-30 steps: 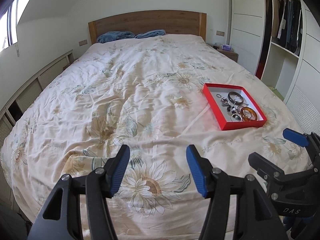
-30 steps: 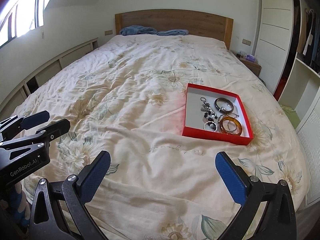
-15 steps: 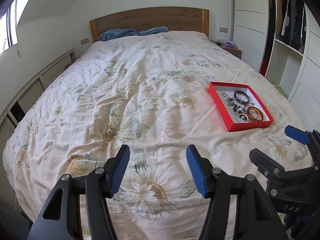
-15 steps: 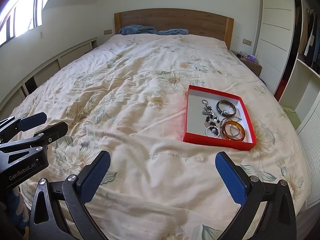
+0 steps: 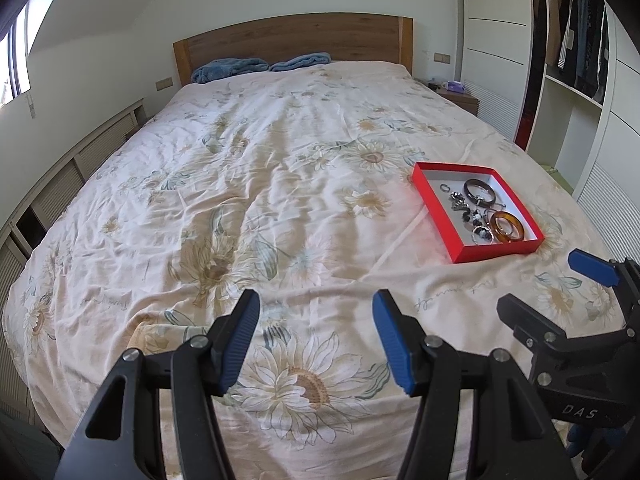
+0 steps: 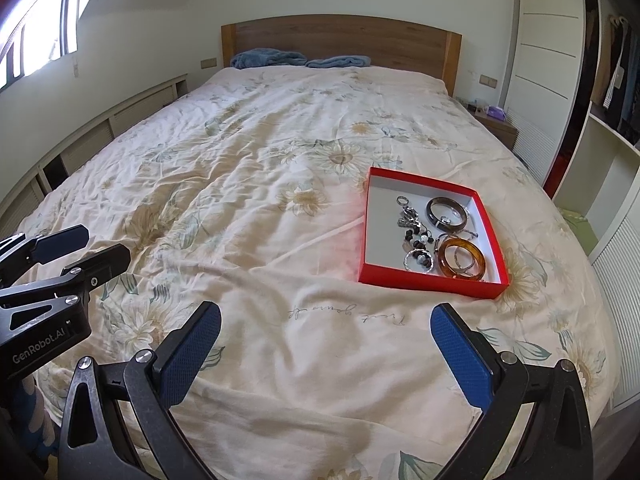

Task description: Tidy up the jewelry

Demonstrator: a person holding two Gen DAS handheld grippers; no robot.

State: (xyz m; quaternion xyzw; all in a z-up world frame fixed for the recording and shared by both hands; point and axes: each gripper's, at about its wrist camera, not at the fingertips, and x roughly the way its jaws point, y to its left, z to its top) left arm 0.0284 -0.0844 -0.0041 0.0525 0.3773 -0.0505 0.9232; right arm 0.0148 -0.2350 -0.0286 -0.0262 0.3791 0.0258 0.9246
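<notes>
A red box (image 6: 372, 236) with a white inside lies on the right side of the bed; it also shows in the left wrist view (image 5: 434, 208). In it lie an amber bangle (image 6: 460, 259), a dark bangle (image 6: 446, 211), a silver ring (image 6: 402, 200) and a tangle of beads and small rings (image 6: 418, 246). My right gripper (image 6: 326, 350) is open and empty above the bed's near end, short of the box. My left gripper (image 5: 316, 340) is open and empty, to the left of the box.
The bed has a wrinkled cream sunflower cover (image 6: 248, 184) and a wooden headboard (image 6: 340, 40) with blue pillows (image 6: 268, 58). A nightstand (image 6: 494, 124) and white wardrobe shelves (image 6: 592, 120) stand on the right. Low wall panels (image 6: 100, 128) run along the left.
Both grippers have pulled back and risen a little, so the bed and box look smaller and farther off. Both stay open and empty.
</notes>
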